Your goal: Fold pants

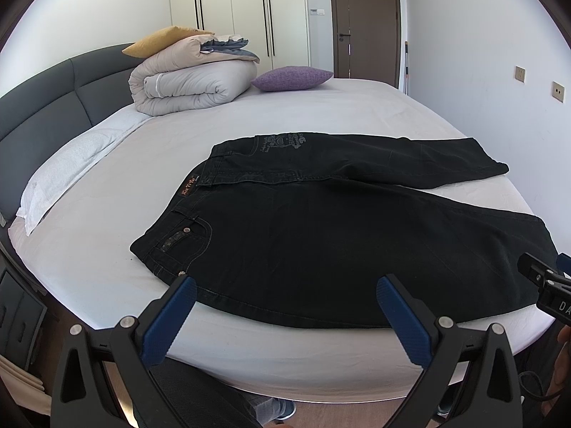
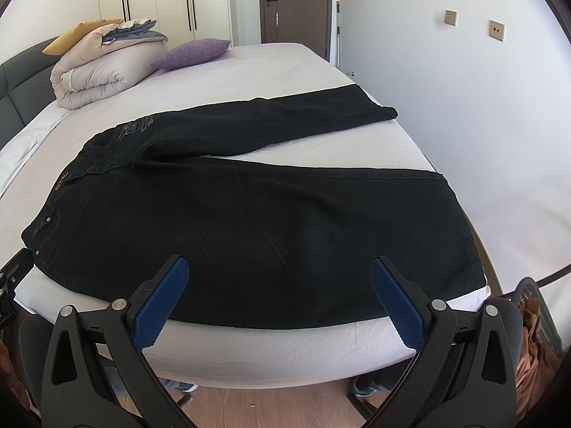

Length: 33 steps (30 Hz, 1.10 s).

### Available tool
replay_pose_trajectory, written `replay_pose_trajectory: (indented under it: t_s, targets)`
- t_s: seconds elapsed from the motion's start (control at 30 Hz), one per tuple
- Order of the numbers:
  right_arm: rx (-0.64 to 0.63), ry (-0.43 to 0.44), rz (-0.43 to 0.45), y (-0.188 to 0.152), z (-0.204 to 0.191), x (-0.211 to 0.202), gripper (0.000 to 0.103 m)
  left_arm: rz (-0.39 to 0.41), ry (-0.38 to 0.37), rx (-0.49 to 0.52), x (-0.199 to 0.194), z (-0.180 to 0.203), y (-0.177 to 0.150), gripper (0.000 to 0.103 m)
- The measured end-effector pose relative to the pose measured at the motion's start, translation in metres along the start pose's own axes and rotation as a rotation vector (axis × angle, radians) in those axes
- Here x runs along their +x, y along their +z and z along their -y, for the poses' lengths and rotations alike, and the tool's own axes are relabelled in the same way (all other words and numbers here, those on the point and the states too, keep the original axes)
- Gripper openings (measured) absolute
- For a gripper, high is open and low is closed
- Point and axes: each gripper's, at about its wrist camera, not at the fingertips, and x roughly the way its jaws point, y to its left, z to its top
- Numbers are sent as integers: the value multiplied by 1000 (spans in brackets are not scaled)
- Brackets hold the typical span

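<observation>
Black pants (image 1: 321, 235) lie spread flat on the white bed (image 1: 150, 164), waistband to the left, both legs running right and apart. They also show in the right wrist view (image 2: 249, 214). My left gripper (image 1: 285, 289) is open and empty, hovering over the near edge of the near leg by the hip pocket. My right gripper (image 2: 278, 267) is open and empty above the near leg's lower half. The right gripper's tip shows at the right edge of the left wrist view (image 1: 546, 278).
A rolled beige duvet (image 1: 189, 85), a yellow pillow (image 1: 160, 41) and a purple cushion (image 1: 292, 78) sit at the far end of the bed. A grey headboard (image 1: 53, 96) runs along the left. A wall (image 2: 464, 107) stands close on the right. An office chair (image 2: 535, 314) is at lower right.
</observation>
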Motion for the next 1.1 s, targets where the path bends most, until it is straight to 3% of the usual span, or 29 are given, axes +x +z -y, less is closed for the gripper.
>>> replay_pose_trajectory:
  t_s: [0.43, 0.63, 0.73, 0.8, 0.9, 0.97, 1.1]
  targets:
    - [-6, 15, -21, -1, -4, 7, 103, 8, 1, 27, -8, 1, 0, 103]
    - [-25, 100, -61, 6, -7, 23, 103, 32, -60, 69, 6, -15, 0, 103]
    - [-76, 156, -55, 17, -11, 31, 103, 5, -123, 56, 22, -30, 8, 103]
    - [-108, 196, -61, 27, -14, 36, 103, -17, -170, 53, 36, -36, 17, 103]
    - [-143, 256, -64, 48, -15, 47, 103, -19, -125, 138, 53, -42, 39, 103]
    - [-167, 297, -63, 61, -17, 56, 103, -26, -102, 206, 66, -48, 63, 103]
    - [-229, 370, -78, 86, -18, 77, 103, 14, -129, 309, 107, -68, 127, 103]
